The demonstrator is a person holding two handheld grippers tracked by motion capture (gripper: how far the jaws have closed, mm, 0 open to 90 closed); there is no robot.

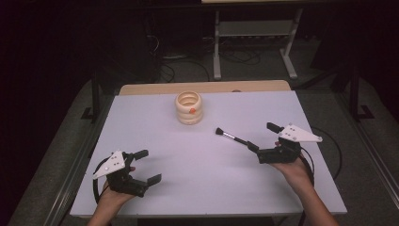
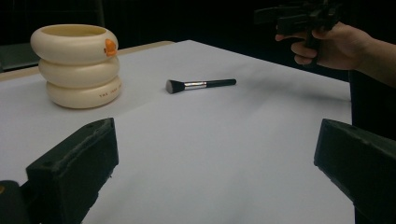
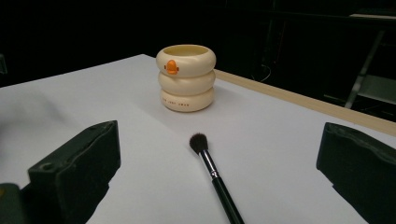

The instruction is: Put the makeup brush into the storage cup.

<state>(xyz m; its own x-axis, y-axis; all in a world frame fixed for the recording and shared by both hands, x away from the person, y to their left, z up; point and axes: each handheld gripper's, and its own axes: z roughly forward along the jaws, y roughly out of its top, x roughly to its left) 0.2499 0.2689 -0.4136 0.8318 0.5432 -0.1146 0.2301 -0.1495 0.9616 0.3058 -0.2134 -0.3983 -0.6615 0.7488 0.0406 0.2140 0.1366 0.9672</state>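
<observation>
Makeup brush is the thing nearest my jaws: it lies flat on the white table, right of centre, its dark bristle head pointing toward the far left and its black handle running back toward my right side.

Going from the left: my left gripper sits near the front left corner of the table, held in my left hand, its jaws spread wide with nothing between them. In the left gripper view those two black jaws frame bare tabletop, and the brush lies well beyond them.

Farther back, around the middle of the table, stands a cream pen holder shaped like three stacked rings, upright, with a small orange beak on its top ring. It stands apart from the brush, to the brush head's far left.

On the right, my right gripper is held by my right hand just at the handle end of the brush. Its jaws stand wide apart too; in the right gripper view the brush lies on the table between them, untouched, bristles pointing toward the holder.
</observation>
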